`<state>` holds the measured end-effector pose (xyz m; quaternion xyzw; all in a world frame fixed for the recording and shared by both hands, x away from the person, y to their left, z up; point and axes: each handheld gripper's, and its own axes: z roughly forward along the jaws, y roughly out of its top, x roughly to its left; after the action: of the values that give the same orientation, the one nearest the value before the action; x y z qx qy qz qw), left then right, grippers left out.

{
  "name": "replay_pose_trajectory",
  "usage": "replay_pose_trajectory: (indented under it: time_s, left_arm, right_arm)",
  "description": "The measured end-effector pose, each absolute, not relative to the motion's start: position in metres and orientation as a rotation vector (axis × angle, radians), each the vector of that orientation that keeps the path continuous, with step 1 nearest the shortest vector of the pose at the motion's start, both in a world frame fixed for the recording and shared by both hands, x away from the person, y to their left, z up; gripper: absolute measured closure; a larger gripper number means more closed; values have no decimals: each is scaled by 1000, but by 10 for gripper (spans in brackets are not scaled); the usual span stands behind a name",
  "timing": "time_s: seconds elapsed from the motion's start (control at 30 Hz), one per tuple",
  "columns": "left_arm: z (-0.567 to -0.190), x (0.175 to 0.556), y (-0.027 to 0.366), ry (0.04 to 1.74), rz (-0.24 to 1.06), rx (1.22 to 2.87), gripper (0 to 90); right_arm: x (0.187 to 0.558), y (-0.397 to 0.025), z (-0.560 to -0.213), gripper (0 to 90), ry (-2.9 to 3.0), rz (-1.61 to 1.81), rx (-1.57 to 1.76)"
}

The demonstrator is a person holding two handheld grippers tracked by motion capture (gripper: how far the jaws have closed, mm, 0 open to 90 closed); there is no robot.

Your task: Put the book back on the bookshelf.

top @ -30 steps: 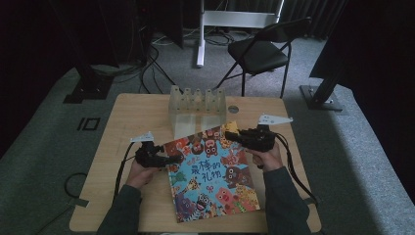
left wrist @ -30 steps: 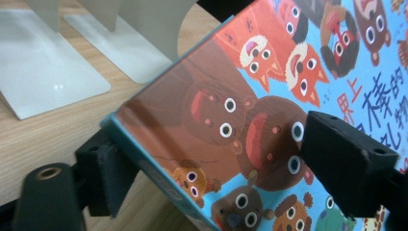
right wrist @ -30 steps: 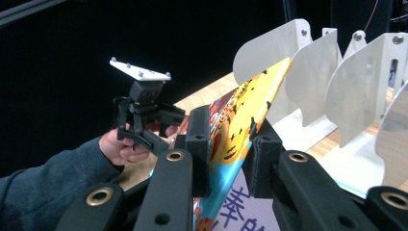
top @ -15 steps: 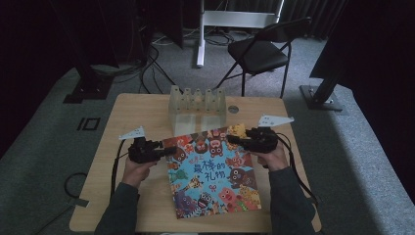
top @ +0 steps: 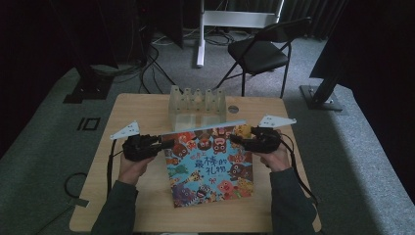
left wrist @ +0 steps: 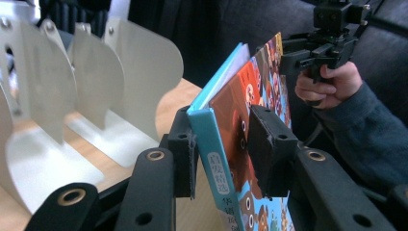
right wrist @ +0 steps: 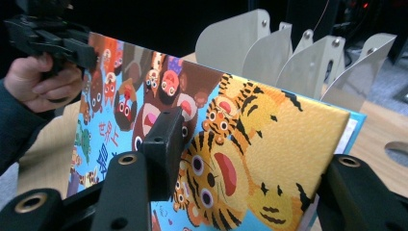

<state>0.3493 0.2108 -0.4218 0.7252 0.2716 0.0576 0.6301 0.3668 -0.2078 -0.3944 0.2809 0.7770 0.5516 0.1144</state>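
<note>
High view: the glossy picture book (top: 208, 164) is tilted up at the table (top: 147, 105) centre, its far edge raised higher than 0.5 s ago, the slotted rack (top: 197, 105) at 12 o'clock. Left gripper view: the left gripper (left wrist: 219, 151) clamps the spine edge. Right gripper view: the right gripper (right wrist: 250, 159) clamps the book's tiger corner.

left claw (top: 164, 145) clamped, right claw (top: 237, 140) clamped

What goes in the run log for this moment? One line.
left gripper: shut on picture book | right gripper: shut on picture book | book: far edge raised | rack: beyond
</note>
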Motion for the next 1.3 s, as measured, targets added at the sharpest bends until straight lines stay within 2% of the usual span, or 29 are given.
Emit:
replay_pose_trajectory:
  time_s: [0.4, 0.87, 1.07, 1.2, 1.3]
  left_arm:
    - [-394, 338, 207, 554, 242, 1659, 723]
    - [-392, 328, 208, 478, 285, 1639, 752]
    - [-398, 325, 210, 459, 271, 1617, 737]
    - [-402, 326, 207, 441, 236, 1639, 628]
    - [-406, 326, 205, 433, 228, 1644, 621]
  right_arm:
    - [361, -208, -383, 473, 2166, 1612, 773]
    - [357, -211, -387, 464, 2122, 1665, 703]
    - [355, -212, -388, 461, 2138, 1666, 669]
    - [352, -214, -389, 462, 2144, 1638, 667]
    - [352, -217, -391, 462, 2147, 1639, 676]
